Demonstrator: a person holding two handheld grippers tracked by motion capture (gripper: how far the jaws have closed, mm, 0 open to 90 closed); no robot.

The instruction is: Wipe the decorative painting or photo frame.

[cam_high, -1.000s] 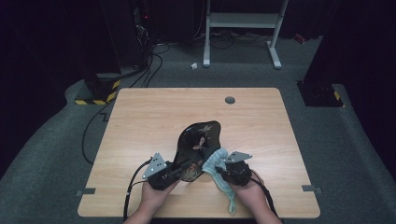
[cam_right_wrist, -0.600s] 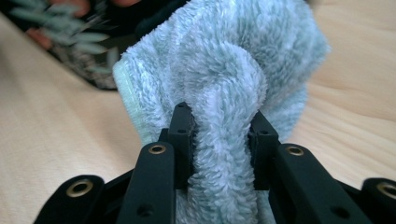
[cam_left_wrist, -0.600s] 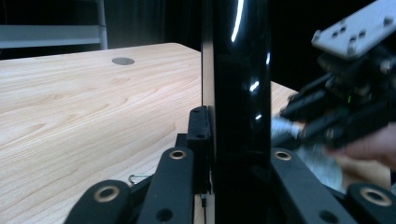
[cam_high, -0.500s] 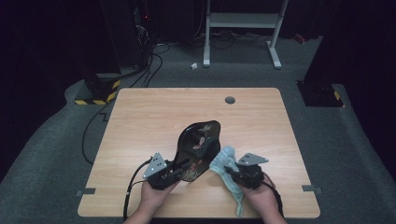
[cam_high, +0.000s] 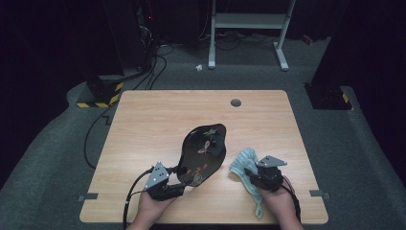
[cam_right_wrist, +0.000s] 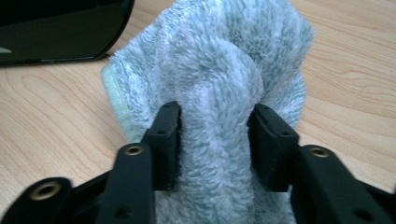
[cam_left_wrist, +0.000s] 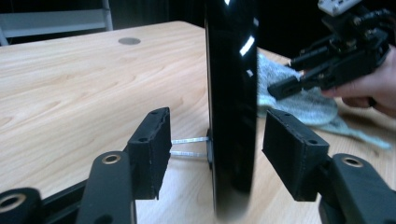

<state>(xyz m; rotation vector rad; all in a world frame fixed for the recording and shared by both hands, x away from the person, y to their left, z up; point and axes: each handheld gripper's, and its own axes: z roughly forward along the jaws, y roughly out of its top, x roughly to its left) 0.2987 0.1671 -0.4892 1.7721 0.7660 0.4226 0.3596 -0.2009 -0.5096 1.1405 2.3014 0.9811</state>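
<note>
A black lacquered leaf-shaped plate [cam_high: 203, 153] with a painted pattern rests on the wooden table [cam_high: 158, 124], its near end at my left gripper [cam_high: 181, 178]. In the left gripper view the plate [cam_left_wrist: 231, 93] is edge-on and upright between the pads, with a gap on each side. The left gripper [cam_left_wrist: 215, 149] is open, its jaws having just been opening. A fluffy pale blue-grey cloth [cam_high: 244, 160] lies to the right of the plate. My right gripper [cam_right_wrist: 214, 135] has its pads against a fold of the cloth [cam_right_wrist: 224, 60], and its jaws have just been opening a little.
A round grommet [cam_high: 235, 102] sits near the table's far edge. Cables [cam_high: 95, 139] run down the left side to the dark carpet. A white desk frame [cam_high: 249, 28] stands behind the table. The plate's edge [cam_right_wrist: 56, 28] lies close to the cloth.
My right gripper has carried the cloth rightward, away from the plate, and down onto the table. The left jaws have spread apart from the plate's edge. The left hand stayed in place.
</note>
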